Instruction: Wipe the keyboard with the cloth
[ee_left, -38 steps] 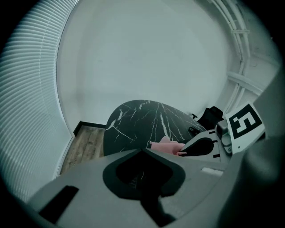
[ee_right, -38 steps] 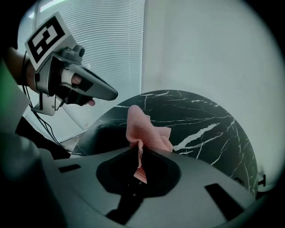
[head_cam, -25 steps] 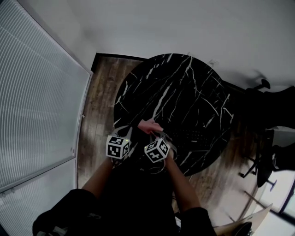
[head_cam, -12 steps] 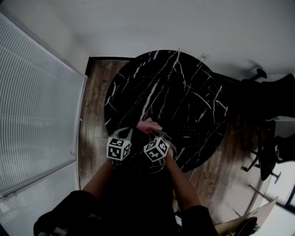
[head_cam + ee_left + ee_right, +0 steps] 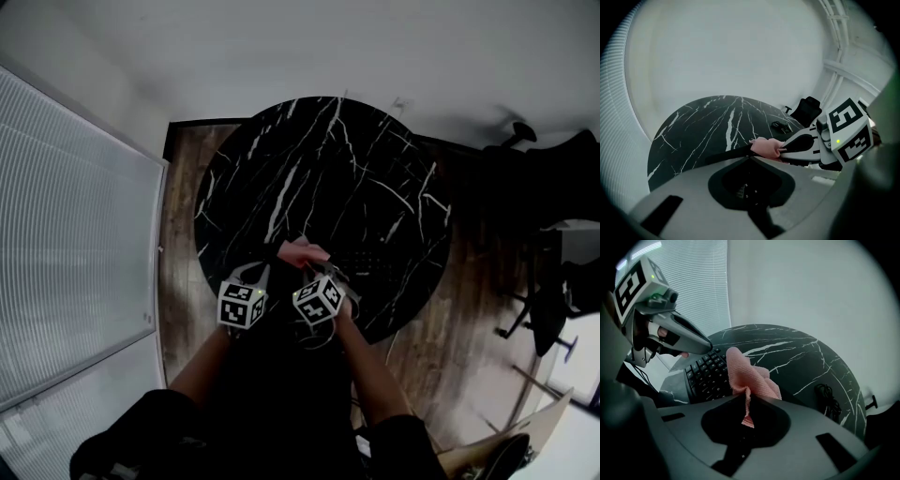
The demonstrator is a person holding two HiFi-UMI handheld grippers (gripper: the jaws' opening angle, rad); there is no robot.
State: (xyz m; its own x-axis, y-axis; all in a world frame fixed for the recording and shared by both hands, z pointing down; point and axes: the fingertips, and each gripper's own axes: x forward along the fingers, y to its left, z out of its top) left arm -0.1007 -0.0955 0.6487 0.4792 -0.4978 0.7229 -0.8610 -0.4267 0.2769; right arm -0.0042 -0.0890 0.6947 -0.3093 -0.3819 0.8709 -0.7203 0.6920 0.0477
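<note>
Fingers (image 5: 802, 142) of your right gripper (image 5: 743, 398) are pinching the pink cloth (image 5: 750, 376). They're pressed together on it, w/ most of the fabric bunched up & standing beyond the tips, and a thin tail hanging back btw them toward the camera. You're holding it low over the near part of the worktop (image 5: 281, 169), a round black slab w/ white veins.

Your left gripper (image 5: 711, 351) sits just left of the right one, angled in toward it. Its fingers (image 5: 689, 337) are pressed together w/ nothing btw them. The tips end just beside the cloth's left side; can't tell if they touch it.

The keyboard (image 5: 705, 373), black, lies flat on the worktop near its near edge. In the right gripper view it shows below the left gripper's tips & just left of the cloth, w/ one end running out of sight under the right gripper's body. Can't tell whether the cloth touches the keys.

A coiled black cable (image 5: 828, 398) lies on the right part of the worktop, well apart from keyboard & cloth.

In the head view the marker cube (image 5: 241, 304) on the left gripper and the one on the right sit side by side, w/ your forearms running back from them. Off the worktop: window blinds (image 5: 66, 253) at left, wood floor (image 5: 178, 244) beside them, a dark office chair (image 5: 548, 314) at right.
</note>
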